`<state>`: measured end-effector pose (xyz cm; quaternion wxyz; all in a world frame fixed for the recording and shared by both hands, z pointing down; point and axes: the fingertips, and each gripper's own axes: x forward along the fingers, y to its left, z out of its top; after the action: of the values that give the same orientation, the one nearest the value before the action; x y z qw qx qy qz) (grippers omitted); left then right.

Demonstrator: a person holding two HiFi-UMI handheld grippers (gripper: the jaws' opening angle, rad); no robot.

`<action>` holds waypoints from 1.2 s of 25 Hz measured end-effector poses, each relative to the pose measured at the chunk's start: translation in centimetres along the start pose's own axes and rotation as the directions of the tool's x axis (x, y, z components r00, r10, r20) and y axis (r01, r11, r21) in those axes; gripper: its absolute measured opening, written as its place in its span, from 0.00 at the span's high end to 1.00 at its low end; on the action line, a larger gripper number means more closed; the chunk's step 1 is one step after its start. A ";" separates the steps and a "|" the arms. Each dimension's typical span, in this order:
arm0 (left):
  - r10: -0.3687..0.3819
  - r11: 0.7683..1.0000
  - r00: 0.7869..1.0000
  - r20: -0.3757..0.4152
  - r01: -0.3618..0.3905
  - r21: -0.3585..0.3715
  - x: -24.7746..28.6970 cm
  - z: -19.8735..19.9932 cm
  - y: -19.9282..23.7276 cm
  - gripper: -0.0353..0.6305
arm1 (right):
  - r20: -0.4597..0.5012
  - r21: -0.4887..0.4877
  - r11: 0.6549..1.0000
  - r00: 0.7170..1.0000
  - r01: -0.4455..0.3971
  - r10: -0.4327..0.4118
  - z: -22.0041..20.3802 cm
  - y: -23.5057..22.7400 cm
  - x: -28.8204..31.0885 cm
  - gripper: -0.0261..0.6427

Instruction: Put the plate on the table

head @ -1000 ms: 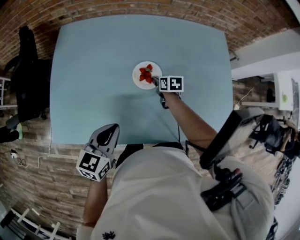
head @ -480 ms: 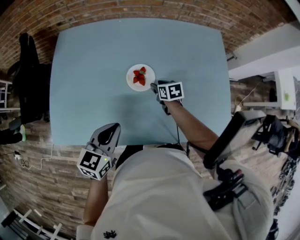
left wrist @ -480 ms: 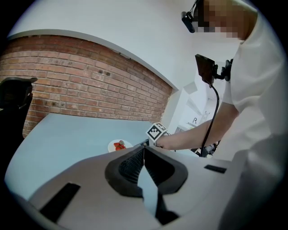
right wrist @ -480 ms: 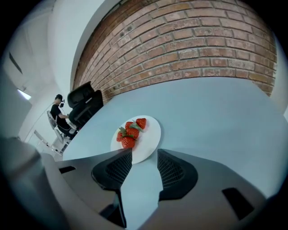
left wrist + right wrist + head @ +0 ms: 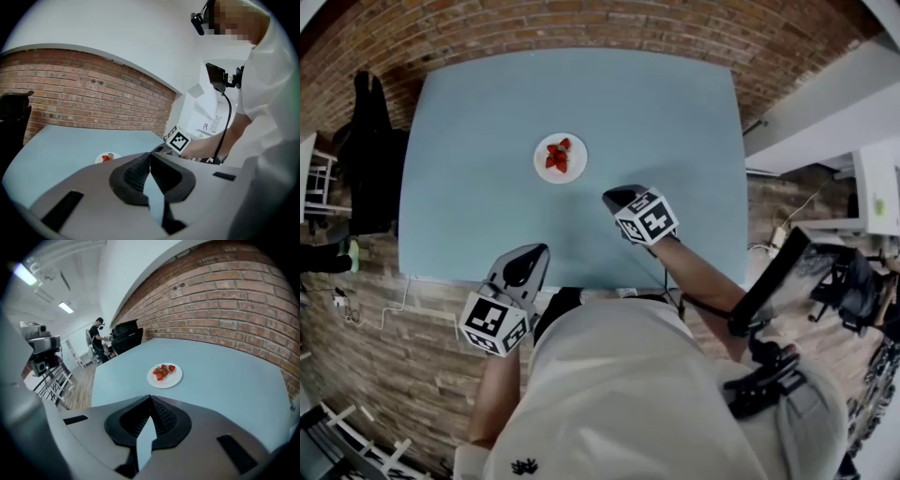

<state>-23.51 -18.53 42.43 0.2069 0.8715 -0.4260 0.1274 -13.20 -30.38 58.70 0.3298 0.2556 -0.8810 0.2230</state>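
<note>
A small white plate with several strawberries on it rests flat on the blue table, near the middle. My right gripper hovers over the table nearer the front edge, well short of the plate, with its jaws shut and nothing between them. In the right gripper view the plate lies beyond the meeting fingertips. The left gripper hangs at the table's front edge, shut and empty. From the left gripper view the plate shows far off, with the right gripper's marker cube to its right.
A black chair with dark clothing stands against the table's left side. Brick wall borders the far edge. White furniture stands at the right. A person stands far off in the room behind the table.
My right gripper has pulled back from the plate towards the table's front edge and its jaws have shut empty. The plate stays on the table. The left gripper has barely moved.
</note>
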 end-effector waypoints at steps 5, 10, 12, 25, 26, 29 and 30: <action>0.089 0.996 0.996 0.026 -0.089 -0.030 -0.1 0.0 -4.0 0.94 | 0.025 -0.130 0.986 0.993 -0.109 0.114 -1.6 2.7 -5.8 0.95; 0.163 0.985 0.987 0.009 -0.162 -0.065 -0.7 -1.4 -7.3 0.94 | 0.023 -0.214 0.956 0.977 -0.201 0.210 -3.8 4.7 -9.3 0.95; 0.172 0.983 0.985 -0.003 -0.172 -0.069 -1.0 -2.0 -8.7 0.94 | 0.021 -0.233 0.947 0.973 -0.220 0.231 -4.7 5.7 -10.4 0.95; 0.125 0.992 0.991 0.039 -0.124 -0.035 -6.3 -4.1 -16.6 0.94 | 0.060 -0.442 0.867 0.957 -0.229 0.284 -6.6 15.5 -17.2 0.95; 0.122 0.992 0.992 0.039 -0.121 -0.030 -7.4 -4.6 -17.0 0.94 | 0.063 -0.442 0.866 0.956 -0.231 0.287 -7.0 16.6 -17.5 0.95; 0.129 0.991 0.990 0.049 -0.128 -0.030 -11.0 -6.1 -18.1 0.94 | 0.072 -0.455 0.860 0.953 -0.231 0.294 -8.0 20.3 -18.5 0.95; 0.131 0.991 0.990 0.054 -0.129 -0.032 -12.1 -6.6 -18.5 0.94 | 0.075 -0.462 0.857 0.953 -0.228 0.294 -8.2 21.5 -18.8 0.95</action>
<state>-16.42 3.17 38.74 0.1984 0.8421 -0.4892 0.1101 -9.96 -3.49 46.42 0.2824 0.0662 -0.9563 0.0380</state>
